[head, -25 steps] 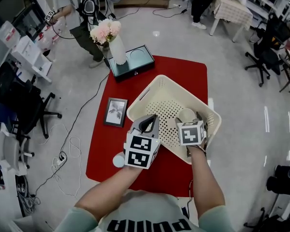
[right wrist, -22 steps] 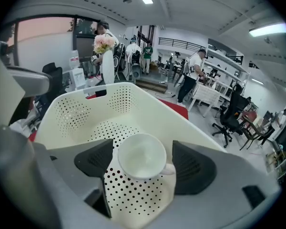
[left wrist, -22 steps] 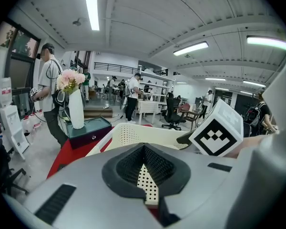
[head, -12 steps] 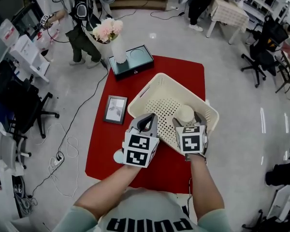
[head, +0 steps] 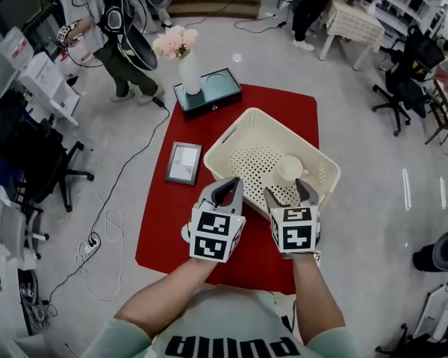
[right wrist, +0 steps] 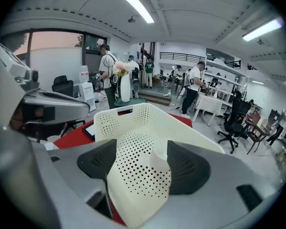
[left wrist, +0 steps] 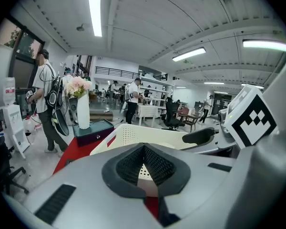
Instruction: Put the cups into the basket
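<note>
Since it has nothing to carry, the left gripper [head: 225, 189] hangs over the red table [head: 168, 233] with its fingers pressed together and empty. The right gripper [head: 288, 192] has its fingers spread, though they have just been closing slightly, and nothing is pinched. The cup [head: 289, 168] sits just beyond their tips inside the basket [head: 243, 124], apparently released there.
</note>
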The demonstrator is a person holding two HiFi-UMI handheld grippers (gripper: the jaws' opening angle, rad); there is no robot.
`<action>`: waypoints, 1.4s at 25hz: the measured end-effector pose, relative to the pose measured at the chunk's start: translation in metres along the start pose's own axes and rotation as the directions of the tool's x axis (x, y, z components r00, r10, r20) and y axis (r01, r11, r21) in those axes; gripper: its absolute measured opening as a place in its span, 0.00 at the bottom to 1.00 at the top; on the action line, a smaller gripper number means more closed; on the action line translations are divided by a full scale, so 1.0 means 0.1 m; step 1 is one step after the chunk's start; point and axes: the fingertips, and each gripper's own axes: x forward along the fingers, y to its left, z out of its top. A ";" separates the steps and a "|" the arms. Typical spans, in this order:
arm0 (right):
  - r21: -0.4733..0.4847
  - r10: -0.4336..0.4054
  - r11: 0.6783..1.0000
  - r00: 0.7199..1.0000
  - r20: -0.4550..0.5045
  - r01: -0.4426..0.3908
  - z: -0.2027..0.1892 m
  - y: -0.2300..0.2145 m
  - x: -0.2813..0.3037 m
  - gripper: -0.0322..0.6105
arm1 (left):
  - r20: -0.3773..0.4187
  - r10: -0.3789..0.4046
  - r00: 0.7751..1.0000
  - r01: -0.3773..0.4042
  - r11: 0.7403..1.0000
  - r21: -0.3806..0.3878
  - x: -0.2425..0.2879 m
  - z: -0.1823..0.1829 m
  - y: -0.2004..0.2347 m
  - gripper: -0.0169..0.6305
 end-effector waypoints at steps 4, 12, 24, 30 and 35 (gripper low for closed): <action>-0.005 -0.015 1.000 0.999 0.038 0.015 0.01 0.14 -0.20 0.39 | 0.010 -0.004 1.000 0.004 1.000 0.003 -0.15 -0.04 -0.02 0.03; -0.009 -0.048 0.999 0.994 0.096 0.049 -0.01 0.38 -0.53 0.11 | 0.036 -0.019 0.999 0.019 1.000 0.006 -0.48 -0.08 -0.04 0.03; -0.064 0.149 0.988 0.978 0.149 -0.141 0.08 1.23 -0.90 0.07 | 0.097 0.012 0.995 -0.015 1.000 0.027 -1.07 -0.09 0.13 0.03; -0.123 0.255 0.963 0.955 0.148 -0.238 0.03 1.68 -0.91 0.07 | 0.104 0.092 0.990 -0.091 0.996 -0.014 -1.40 -0.26 0.41 0.03; -0.158 0.314 0.943 0.939 0.137 -0.293 -0.02 1.93 -0.90 0.07 | 0.092 0.149 0.985 -0.147 0.989 -0.025 -1.60 -0.43 0.57 0.03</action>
